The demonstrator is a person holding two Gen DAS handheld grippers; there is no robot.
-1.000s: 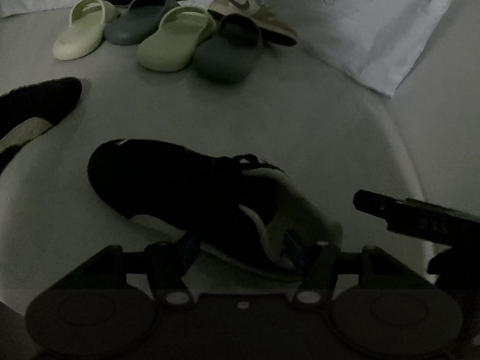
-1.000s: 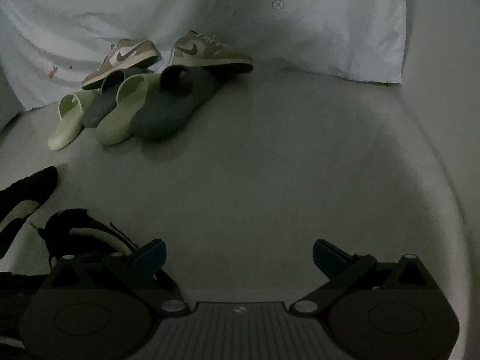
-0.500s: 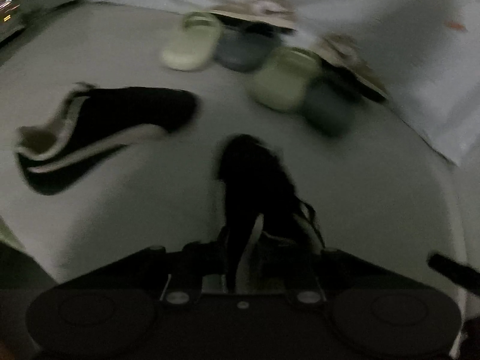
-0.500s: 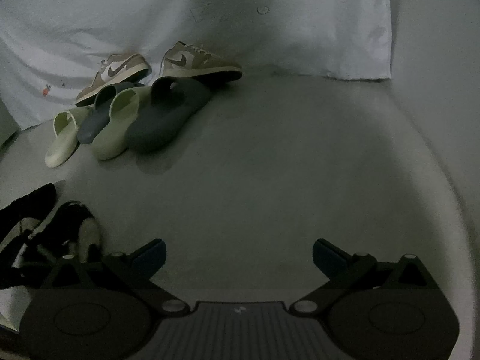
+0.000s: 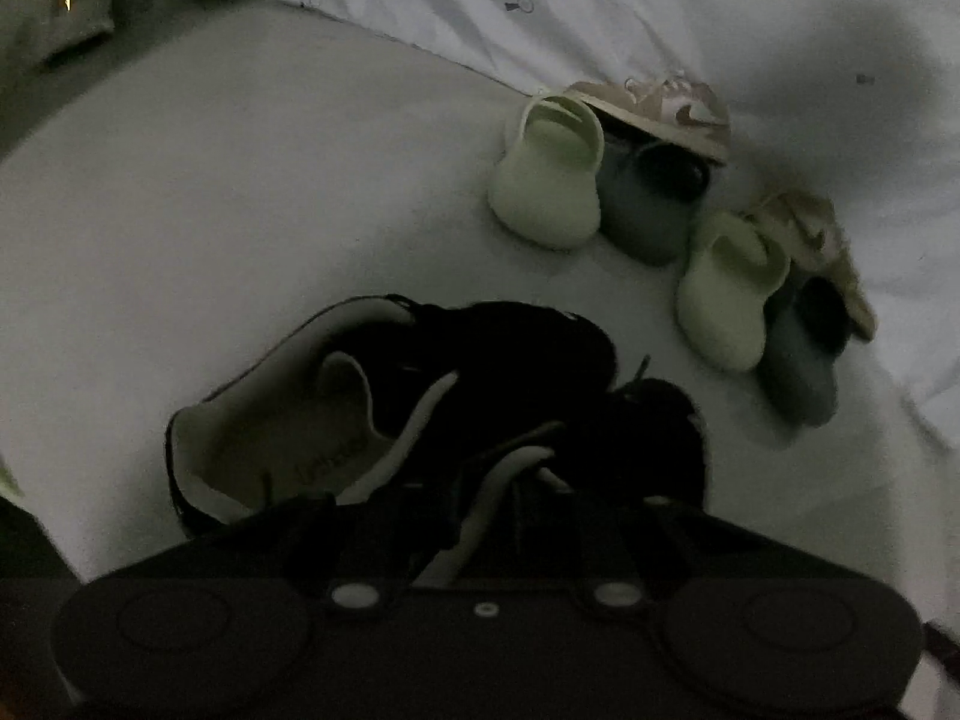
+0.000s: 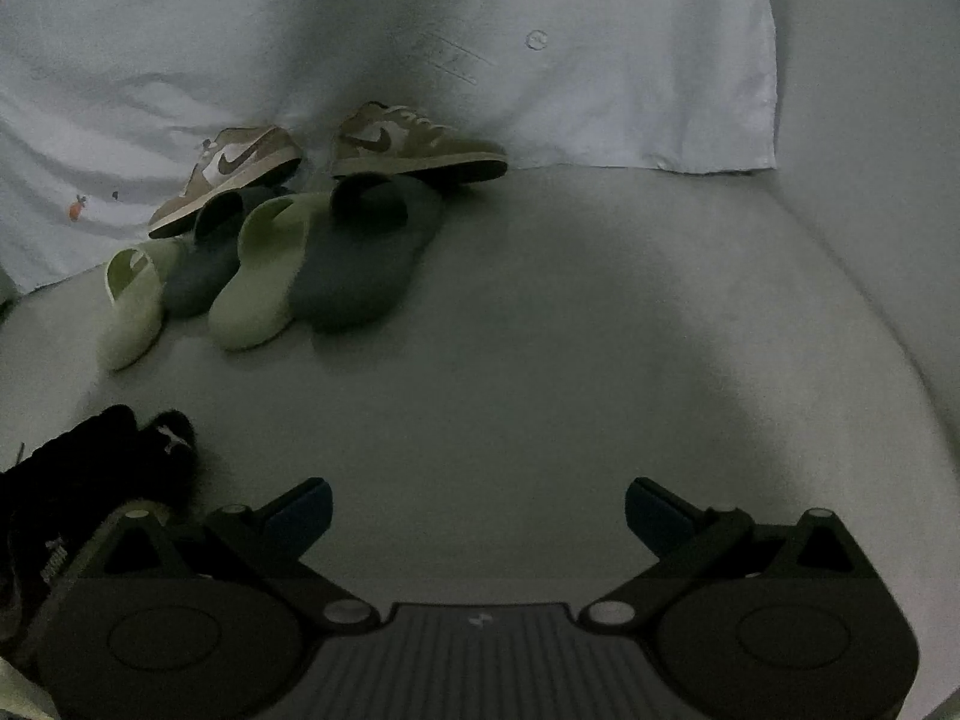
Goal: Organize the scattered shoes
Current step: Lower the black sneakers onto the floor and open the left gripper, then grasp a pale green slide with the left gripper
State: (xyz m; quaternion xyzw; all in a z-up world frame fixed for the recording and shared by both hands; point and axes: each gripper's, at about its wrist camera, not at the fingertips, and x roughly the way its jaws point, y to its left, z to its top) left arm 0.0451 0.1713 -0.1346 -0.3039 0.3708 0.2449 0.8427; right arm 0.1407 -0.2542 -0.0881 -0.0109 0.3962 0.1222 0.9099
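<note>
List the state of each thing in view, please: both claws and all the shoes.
left claw: shut on the near black sneaker
right claw: open, empty
near black sneaker: gripped
other black sneaker: beside it, opening visible
green slides: on the floor, toes toward the camera
grey slides: alternating with the green ones
brown sneakers: against the white sheet

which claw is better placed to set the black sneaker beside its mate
Left. The left claw is already shut on that black sneaker, right beside its mate. The right claw is open over bare floor.
</note>
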